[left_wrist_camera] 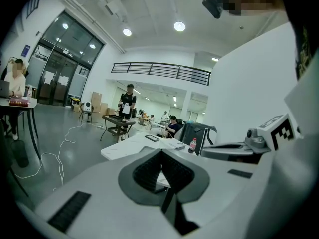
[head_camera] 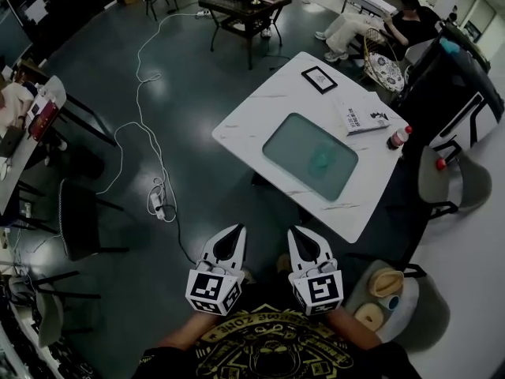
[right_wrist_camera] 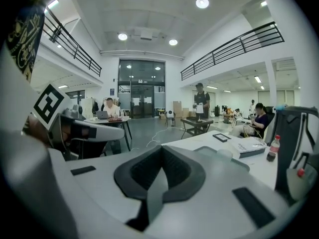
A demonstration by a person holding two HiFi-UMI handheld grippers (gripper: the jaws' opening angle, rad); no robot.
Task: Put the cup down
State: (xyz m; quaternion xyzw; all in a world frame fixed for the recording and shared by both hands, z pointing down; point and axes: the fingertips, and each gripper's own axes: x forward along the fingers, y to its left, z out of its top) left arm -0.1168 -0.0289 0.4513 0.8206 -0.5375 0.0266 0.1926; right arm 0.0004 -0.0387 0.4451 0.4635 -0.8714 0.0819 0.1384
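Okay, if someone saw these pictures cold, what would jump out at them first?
The white left gripper and right gripper sit shut and empty at the bottom of the head view, marker cubes up. Ahead stands a white table carrying a greenish tray with what looks like a small cup in it, plus a book and a red-capped bottle toward its right end. A white cable snakes across the dark floor to the left.
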